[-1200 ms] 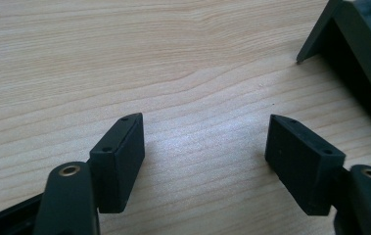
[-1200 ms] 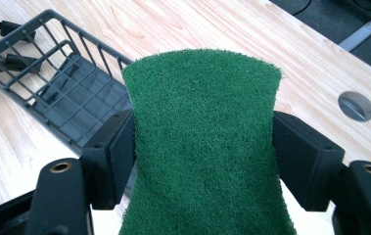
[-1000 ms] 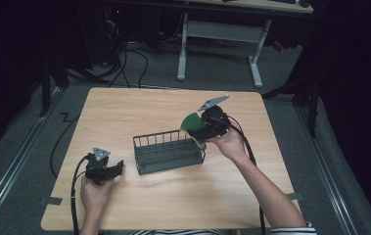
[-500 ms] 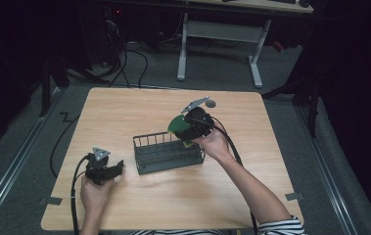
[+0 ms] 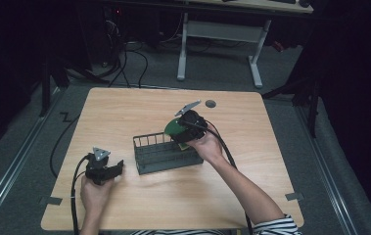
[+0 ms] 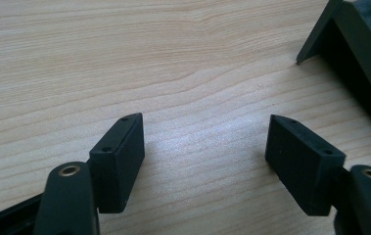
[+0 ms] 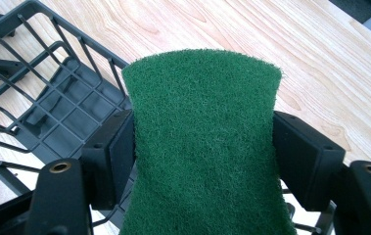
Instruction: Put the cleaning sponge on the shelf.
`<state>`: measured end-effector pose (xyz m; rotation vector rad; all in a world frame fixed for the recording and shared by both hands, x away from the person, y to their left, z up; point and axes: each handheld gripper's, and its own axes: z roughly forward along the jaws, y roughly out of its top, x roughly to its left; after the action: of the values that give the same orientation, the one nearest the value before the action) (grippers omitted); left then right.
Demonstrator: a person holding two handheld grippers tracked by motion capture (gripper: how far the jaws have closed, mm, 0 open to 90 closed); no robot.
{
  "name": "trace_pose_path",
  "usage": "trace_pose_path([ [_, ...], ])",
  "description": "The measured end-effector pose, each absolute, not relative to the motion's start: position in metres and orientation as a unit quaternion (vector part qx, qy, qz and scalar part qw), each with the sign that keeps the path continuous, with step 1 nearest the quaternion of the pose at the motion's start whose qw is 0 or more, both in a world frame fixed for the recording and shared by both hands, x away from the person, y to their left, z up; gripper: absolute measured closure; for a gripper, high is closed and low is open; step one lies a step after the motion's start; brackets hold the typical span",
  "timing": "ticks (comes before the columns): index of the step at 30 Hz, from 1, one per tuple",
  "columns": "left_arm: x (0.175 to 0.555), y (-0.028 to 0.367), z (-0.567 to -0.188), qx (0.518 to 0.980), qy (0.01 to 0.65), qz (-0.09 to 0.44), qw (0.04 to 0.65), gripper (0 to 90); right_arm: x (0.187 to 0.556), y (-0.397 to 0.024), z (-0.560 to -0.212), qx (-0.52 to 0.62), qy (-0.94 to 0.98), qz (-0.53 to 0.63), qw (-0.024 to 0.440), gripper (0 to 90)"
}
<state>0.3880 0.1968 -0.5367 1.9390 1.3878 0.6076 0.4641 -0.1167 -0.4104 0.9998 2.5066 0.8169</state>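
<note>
Rough green scouring pad (image 7: pixel 202 142); matt wood-grain table (image 6: pixel 124 58).

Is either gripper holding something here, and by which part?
The right gripper clamps a green scouring pad across its two side edges, above the wire basket. The left gripper holds nothing.

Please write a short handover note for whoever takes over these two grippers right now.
Right gripper: shut on the green scouring pad, its pinched sides bowing inward, held above the right end of the dark wire basket.
Left gripper: open, nothing between its jaws, resting low over the wooden table left of the basket.
Done: pad picked up and brought over the basket.
Left: probably lower the pad into the basket and release it; the basket's floor looks bare where visible.
</note>
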Motion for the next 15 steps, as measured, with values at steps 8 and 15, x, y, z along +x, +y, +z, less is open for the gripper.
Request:
trace_pose_path([
  [8,0.388,0.1968,-0.5367,0.743,0.532,0.233,0.334,31.3,0.4625,-0.1183,-0.4125,0.346,0.879,0.286,0.162,28.6],
  [15,0.388,0.1968,-0.5367,0.743,0.532,0.233,0.334,31.2,0.456,-0.1201,-0.416,0.34,0.88,0.285,0.169,28.7],
])
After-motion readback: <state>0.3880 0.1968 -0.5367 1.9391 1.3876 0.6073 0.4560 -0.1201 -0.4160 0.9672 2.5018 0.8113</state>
